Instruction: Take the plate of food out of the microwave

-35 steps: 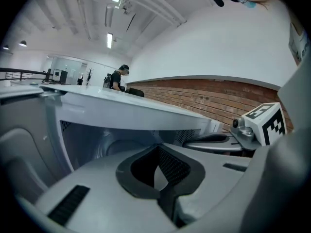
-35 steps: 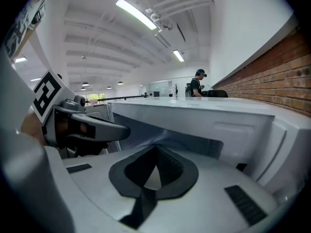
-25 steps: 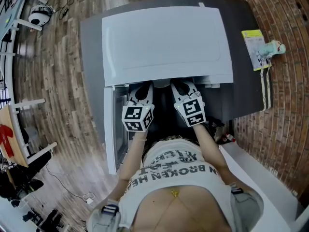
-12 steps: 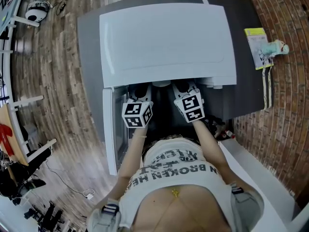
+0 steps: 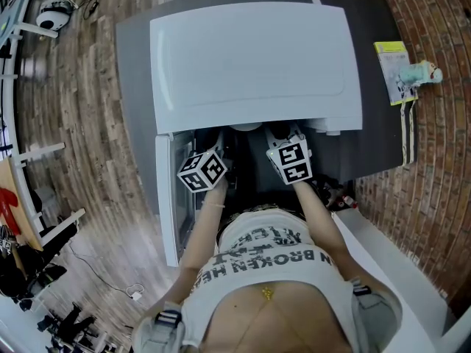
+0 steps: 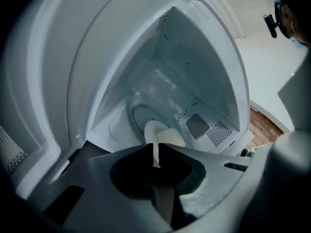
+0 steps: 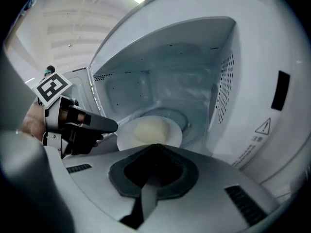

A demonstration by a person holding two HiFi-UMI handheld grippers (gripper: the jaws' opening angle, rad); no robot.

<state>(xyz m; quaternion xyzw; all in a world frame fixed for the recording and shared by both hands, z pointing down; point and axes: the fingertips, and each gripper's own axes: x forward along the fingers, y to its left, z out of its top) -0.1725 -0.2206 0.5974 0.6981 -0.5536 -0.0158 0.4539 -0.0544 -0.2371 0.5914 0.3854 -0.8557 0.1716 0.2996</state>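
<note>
The plate (image 7: pixel 174 136) with its pale mound of food (image 7: pixel 146 129) sat low in the mouth of the microwave (image 5: pixel 254 57), over the front of the glass turntable (image 7: pixel 183 116). I could not tell whether it rested on the glass or hung just clear of it. The left tongs (image 7: pixel 112 125) were rolled onto their side and pinched on the plate's left rim, one jaw above and one below. That made sense to me, since a flat plate can only be nipped across its thickness. The right tongs (image 7: pixel 155 147) had their jaws pressed together with nothing between them. Their tips were at the plate's near rim, touching it or just short of it. I judged they were there to steady the plate or slip beneath it once it came forward.

The microwave filled most of the grey bench (image 5: pixel 136 72), its opening facing the bench's near edge, where the person stood. Its door (image 5: pixel 168 197) hung open past the near left corner, leaving both arms room. A yellow packet (image 5: pixel 390 68) lay by the right edge, well apart.
</note>
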